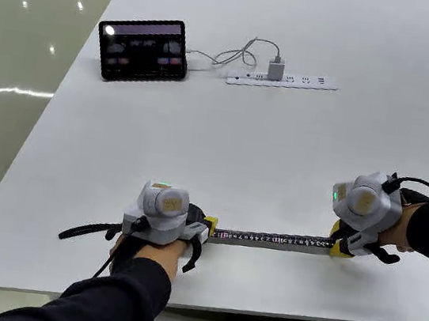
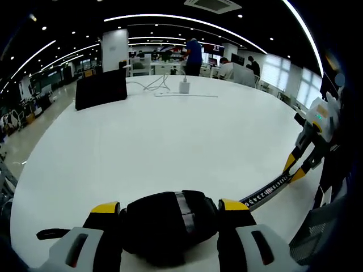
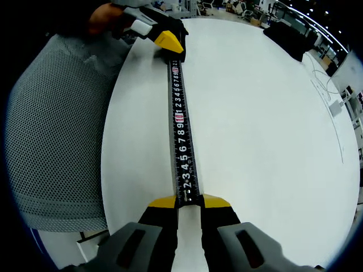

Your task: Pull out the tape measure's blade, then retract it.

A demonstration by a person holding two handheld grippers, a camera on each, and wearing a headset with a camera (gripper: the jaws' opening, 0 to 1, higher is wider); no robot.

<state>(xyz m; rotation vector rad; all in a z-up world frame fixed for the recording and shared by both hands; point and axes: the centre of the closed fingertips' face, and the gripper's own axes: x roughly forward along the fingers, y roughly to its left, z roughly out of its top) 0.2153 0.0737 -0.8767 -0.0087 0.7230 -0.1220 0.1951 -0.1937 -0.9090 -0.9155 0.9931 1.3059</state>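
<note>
A black tape measure case [image 2: 170, 222] sits clamped between the yellow-tipped jaws of my left gripper [image 2: 169, 207], near the table's front edge; in the head view that gripper [image 1: 203, 227] is at the lower left. The black blade with white numbers [image 1: 271, 238] runs flat along the table from the case to my right gripper [image 1: 337, 243]. In the right gripper view the blade [image 3: 181, 141] stretches away from me and its end is pinched in the shut right gripper [image 3: 188, 199]. The case's black wrist strap [image 1: 85, 230] trails left on the table.
A tablet [image 1: 143, 49] stands at the far left of the white table [image 1: 281, 138], with a power strip [image 1: 283, 80], a plugged charger and a cable beside it. The table's front edge [image 1: 179, 299] is close to both grippers. People and desks are far behind.
</note>
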